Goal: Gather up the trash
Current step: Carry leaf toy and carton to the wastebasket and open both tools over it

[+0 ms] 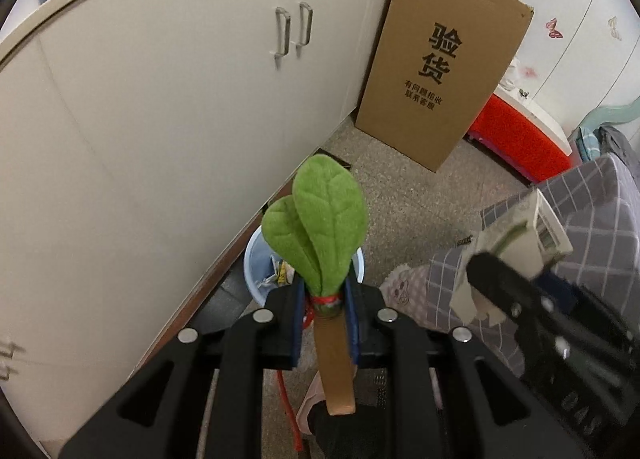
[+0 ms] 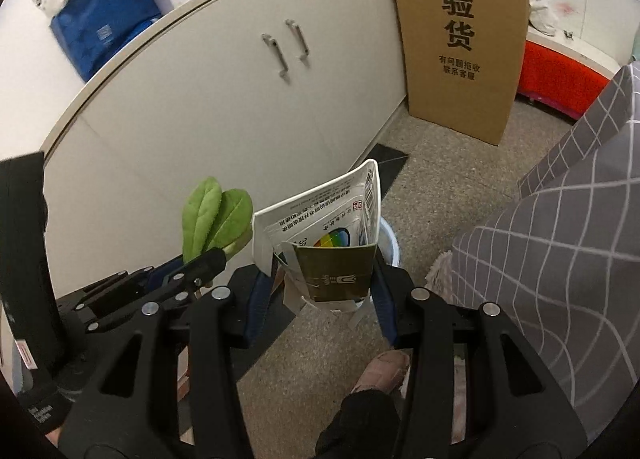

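Left gripper clamped on a felt leaf toy: blue pads pinch the red-tied base of the two green leaves, brown flat stem hangs back below the jaws toward the camera. Leaves stick out forward past the fingertips.

Right gripper clamped on a flattened paper carton, white printed panels with an olive-green flap; blue pads press its two sides, jaws partway apart around it. Loose white strips dangle under the carton. The carton fans out forward of the fingertips.

Light blue trash bin on the floor just ahead of and below the left gripper, leaf toy over its rim area in that view; some wrappers already inside. In the right wrist view only a sliver of the bin shows, directly behind the carton.

The two grippers are side by side, near each other: right one with the carton shows at the right of the left view, left one with the leaves at the left of the right view.

Beyond both grippers: white cabinet with two metal handles, tall cardboard box leaning by it, speckled floor. Grey checked bedding to the right of the right gripper. A person's slippered foot below it.
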A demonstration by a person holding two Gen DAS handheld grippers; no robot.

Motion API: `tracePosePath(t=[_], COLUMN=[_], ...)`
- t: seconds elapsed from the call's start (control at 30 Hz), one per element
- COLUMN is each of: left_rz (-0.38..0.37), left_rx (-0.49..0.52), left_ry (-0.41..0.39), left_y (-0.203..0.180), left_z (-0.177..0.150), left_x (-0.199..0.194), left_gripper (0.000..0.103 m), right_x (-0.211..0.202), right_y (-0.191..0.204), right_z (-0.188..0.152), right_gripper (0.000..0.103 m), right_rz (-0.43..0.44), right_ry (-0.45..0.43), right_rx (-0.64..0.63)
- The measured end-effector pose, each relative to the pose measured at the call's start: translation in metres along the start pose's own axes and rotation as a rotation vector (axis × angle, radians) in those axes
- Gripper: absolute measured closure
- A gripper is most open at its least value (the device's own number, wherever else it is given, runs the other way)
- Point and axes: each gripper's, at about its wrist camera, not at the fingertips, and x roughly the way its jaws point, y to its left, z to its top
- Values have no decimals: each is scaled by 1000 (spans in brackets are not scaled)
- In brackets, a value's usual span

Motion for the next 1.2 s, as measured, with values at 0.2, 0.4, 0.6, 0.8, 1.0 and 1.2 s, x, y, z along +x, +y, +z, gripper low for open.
tracePosePath(t=[0.2, 0.4, 0.6, 0.8, 1.0, 1.2], left_rz=[-2, -4, 14, 24, 35, 64], left_rx=[-63, -81, -105, -141, -178, -235], left_ry=[13, 33, 37, 27, 2, -9], left_y=[9, 15, 28, 45, 62, 91], left_z=[42, 33, 22, 19, 16, 15], left_x=[36, 48, 45, 36, 25, 18], left_gripper=[28, 28, 28, 28, 28, 28], right_x=[5, 15, 21, 21, 19, 20], right_y=[-14, -24, -23, -15, -7, 5], right_z=[11, 14, 11, 10, 16, 30], right_gripper=[59, 58, 58, 58, 58, 56], right_rz=[-32, -36, -38, -30, -23, 11], right_ry=[-67, -45, -27, -17, -29, -72], right_rx=[43, 61, 63, 52, 35, 23])
